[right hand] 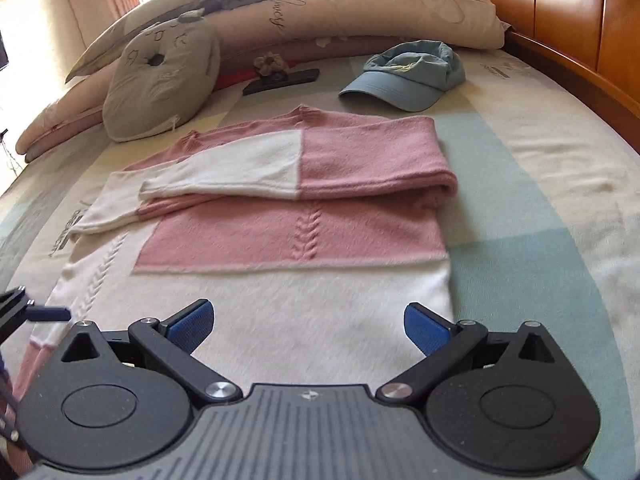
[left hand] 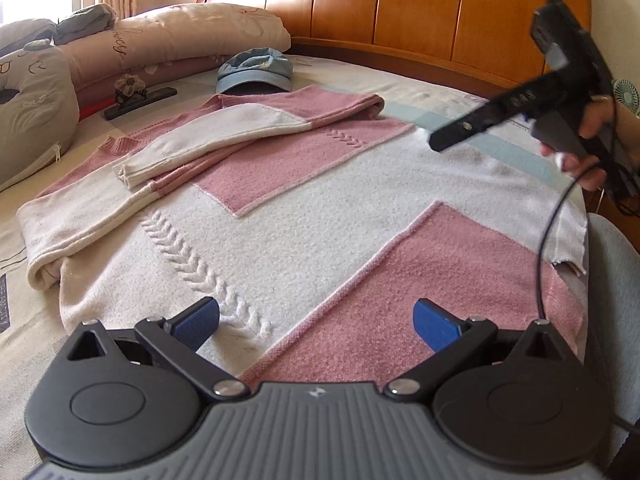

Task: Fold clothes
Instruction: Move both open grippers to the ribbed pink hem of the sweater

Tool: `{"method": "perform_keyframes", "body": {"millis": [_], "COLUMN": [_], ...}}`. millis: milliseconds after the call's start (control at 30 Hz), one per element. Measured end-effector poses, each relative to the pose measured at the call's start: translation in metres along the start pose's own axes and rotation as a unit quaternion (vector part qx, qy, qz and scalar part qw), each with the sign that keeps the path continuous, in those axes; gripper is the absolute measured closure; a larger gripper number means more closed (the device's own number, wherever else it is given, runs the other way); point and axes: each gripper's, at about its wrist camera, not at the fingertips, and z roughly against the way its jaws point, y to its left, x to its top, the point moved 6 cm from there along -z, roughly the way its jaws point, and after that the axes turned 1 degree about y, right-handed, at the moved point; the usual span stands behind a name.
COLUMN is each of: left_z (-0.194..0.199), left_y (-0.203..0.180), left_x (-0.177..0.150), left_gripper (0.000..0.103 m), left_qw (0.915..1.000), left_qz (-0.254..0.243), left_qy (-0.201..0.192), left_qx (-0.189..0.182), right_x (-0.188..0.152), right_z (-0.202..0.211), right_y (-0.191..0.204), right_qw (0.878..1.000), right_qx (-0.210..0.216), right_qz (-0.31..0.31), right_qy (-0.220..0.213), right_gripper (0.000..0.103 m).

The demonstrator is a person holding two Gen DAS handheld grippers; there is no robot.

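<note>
A pink and white knit sweater (left hand: pixel 304 216) lies flat on the bed, both sleeves folded across its chest (right hand: pixel 296 168). My left gripper (left hand: pixel 316 326) hovers open just above the hem end, over the white braid and a pink patch, holding nothing. A hand holds my right gripper (left hand: pixel 438 142) above the sweater's right edge in the left wrist view. In its own view the right gripper (right hand: pixel 308 328) stands open over the white lower part of the sweater (right hand: pixel 280 304), empty. One tip of the left gripper (right hand: pixel 48 314) pokes in at the left edge.
A blue cap (right hand: pixel 404 76) lies beyond the collar. A round grey cushion (right hand: pixel 160 88), long pillows (right hand: pixel 360 12) and a black flat object with a flower (right hand: pixel 280 78) sit at the bed's far side. The wooden headboard (left hand: pixel 420 8) runs behind. The bedsheet (right hand: pixel 540 208) shows right of the sweater.
</note>
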Motion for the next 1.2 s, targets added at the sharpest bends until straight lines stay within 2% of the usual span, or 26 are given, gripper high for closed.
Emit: {"method": "perform_keyframes", "body": {"millis": [200,267,400,600,800,967,1100,1200], "left_z": [-0.01,-0.011,-0.01,0.012,0.035,0.038,0.026,0.005], "left_y": [-0.006,-0.006,-0.011,-0.026,-0.028,-0.037,-0.054,-0.064], "left_x": [-0.003,-0.003,0.0,-0.018,-0.04,-0.022,0.002,0.003], "left_gripper": [0.001,0.001,0.001,0.001,0.001,0.001,0.001,0.001], "left_qw": [0.9997,0.9995,0.9971,0.9924,0.982,0.9775,0.9819,0.9827], "left_qz": [0.0,0.006,0.028,0.048,0.128,0.146,0.134,0.137], "left_qy": [0.005,0.004,0.028,0.048,0.06,0.061,0.039,0.052], "left_qx": [0.024,0.03,0.065,0.103,0.125,0.139,0.128,0.113], "right_x": [-0.062,-0.068,-0.08,-0.079,-0.081,-0.083,-0.084,-0.084], "right_z": [0.0,0.004,0.012,0.01,0.011,0.013,0.015,0.015], "right_y": [0.015,0.014,0.01,0.01,0.01,0.009,0.008,0.008], "right_qw": [0.997,0.997,0.997,0.997,0.997,0.997,0.997,0.997], "right_qx": [-0.043,-0.045,-0.045,-0.049,-0.049,-0.042,-0.034,-0.031], "right_qz": [0.059,0.06,0.058,0.051,0.048,0.053,0.057,0.058], "right_qy": [0.018,0.006,-0.017,-0.022,-0.032,-0.042,-0.047,-0.048], "right_gripper": [0.0,0.0,0.0,0.0,0.0,0.0,0.0,0.0]}}
